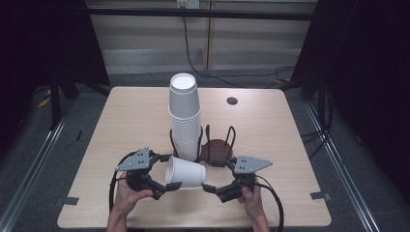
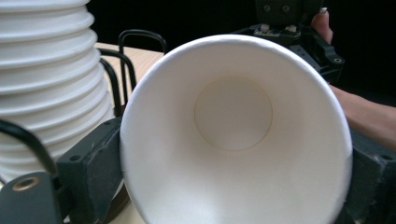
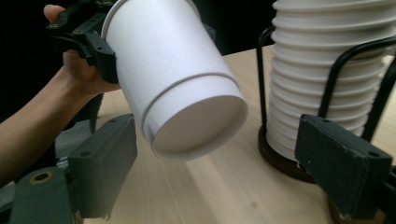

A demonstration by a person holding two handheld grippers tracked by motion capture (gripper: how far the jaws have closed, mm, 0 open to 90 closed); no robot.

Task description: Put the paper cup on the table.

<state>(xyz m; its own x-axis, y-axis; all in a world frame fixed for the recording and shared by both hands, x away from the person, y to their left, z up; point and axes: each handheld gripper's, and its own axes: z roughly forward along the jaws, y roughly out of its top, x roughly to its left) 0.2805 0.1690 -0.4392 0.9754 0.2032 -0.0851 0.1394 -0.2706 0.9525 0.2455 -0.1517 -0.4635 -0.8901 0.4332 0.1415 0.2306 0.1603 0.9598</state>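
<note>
Holding a single white paper cup on its side above the pale wooden counter, the left gripper has its jaws clamped on the cup's rim end, pads pressing the wall on both sides. The right gripper sits just off the cup's base with its jaws spread wide and nothing between them.

With only 1 grip on thin paper near the mouth, a harder squeeze could crease the rim out of round, and a looser one could let the cup slide out and roll. The tall stack of nested white paper cups in the black wire holder stands just behind; a careless swing could knock it.

The cup's long axis lies roughly level, running left to right across the high view. Its open mouth faces the left gripper, its closed base the right gripper.
</note>
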